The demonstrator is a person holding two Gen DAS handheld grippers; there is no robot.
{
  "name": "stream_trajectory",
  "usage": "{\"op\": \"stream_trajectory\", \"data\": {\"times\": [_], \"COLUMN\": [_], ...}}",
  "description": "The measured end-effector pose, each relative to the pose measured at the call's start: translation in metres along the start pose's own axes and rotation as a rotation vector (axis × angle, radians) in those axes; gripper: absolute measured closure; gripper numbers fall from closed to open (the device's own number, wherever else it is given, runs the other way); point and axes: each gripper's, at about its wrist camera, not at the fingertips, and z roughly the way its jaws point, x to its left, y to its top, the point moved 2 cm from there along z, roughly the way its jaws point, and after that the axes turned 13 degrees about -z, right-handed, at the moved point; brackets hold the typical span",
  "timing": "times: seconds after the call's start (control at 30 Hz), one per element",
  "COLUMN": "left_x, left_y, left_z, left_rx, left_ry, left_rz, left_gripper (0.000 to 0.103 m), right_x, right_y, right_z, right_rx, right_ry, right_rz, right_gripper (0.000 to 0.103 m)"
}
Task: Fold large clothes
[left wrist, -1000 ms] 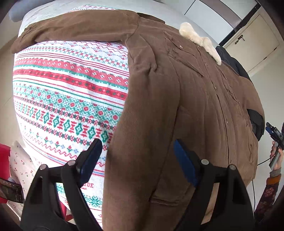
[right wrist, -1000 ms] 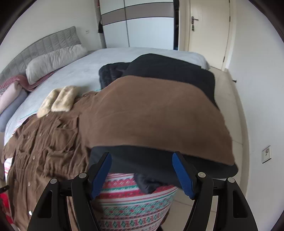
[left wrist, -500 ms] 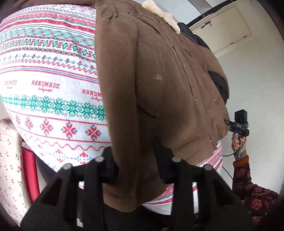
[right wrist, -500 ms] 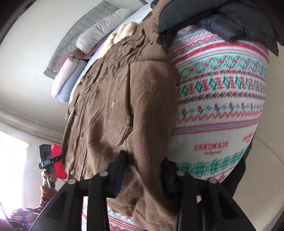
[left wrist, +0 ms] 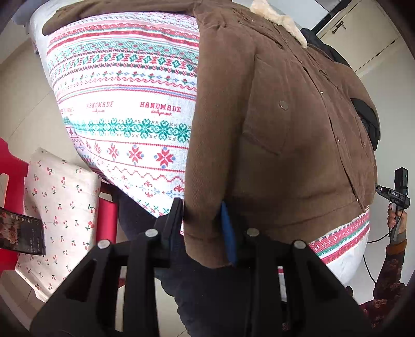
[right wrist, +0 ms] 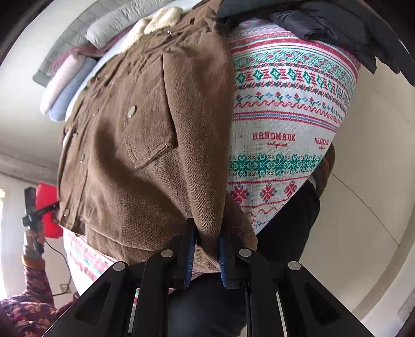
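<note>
Brown jacket [left wrist: 272, 134] lies button-side up on the patterned bedspread [left wrist: 124, 109] at the near end of the bed, cream collar [left wrist: 280, 15] at the far end, hem hanging just over the near edge.

Left claw [left wrist: 202, 228]: a second ago it stood wide open above the cloth. It then pinched almost shut on the jacket's near left hem corner and has just eased open a little. The fabric edge is still between the pads, and both pads appear to touch it, so I read the grip as holding, loosely.

Right claw [right wrist: 206, 254]: same sequence. It was wide open a second ago and looking across the bed; now it points down at the near right hem corner. It nearly closed and then relaxed slightly. A thick bunch of brown cloth [right wrist: 207, 233] sits pressed between the blue pads.

Meaning: both lower corners of the jacket are now taken, one per claw. This looks like the set-up for carrying the hem up toward the collar, a first fold. The slight loosening on both sides may let a corner slip once lifted.

Dark clothes [right wrist: 324, 23] sit at the far right of the bed.
</note>
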Motion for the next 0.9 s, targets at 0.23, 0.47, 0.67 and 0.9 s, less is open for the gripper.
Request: {"op": "stream_trajectory", "data": {"times": [0.23, 0.47, 0.67, 0.9], "left_x": [-0.038, -0.092, -0.077, -0.060], "left_y": [0.037, 0.066, 0.035, 0.016], "left_z": [-0.063, -0.007, 0.060, 0.019], "left_rx": [-0.327, -0.364, -0.306, -0.221], "left_ry": [0.032, -0.058, 0.020, 0.013], "left_rz": [0.072, 0.134, 0.234, 0.264], "left_gripper": [0.022, 0.017, 0.017, 0.017], "right_x": [0.018, 0.047, 0.016, 0.020], "right_y": [0.056, 0.125, 0.094, 0.069], "right_z": [-0.062, -0.003, 0.046, 0.004], "right_rx": [-0.234, -0.273, -0.285, -0.210], "right_ry": [-0.166, -0.229, -0.209, -0.249], "right_rz": [-0.077, -0.143, -0.122, -0.090], "right_gripper": [0.061, 0.052, 0.046, 0.039]}}
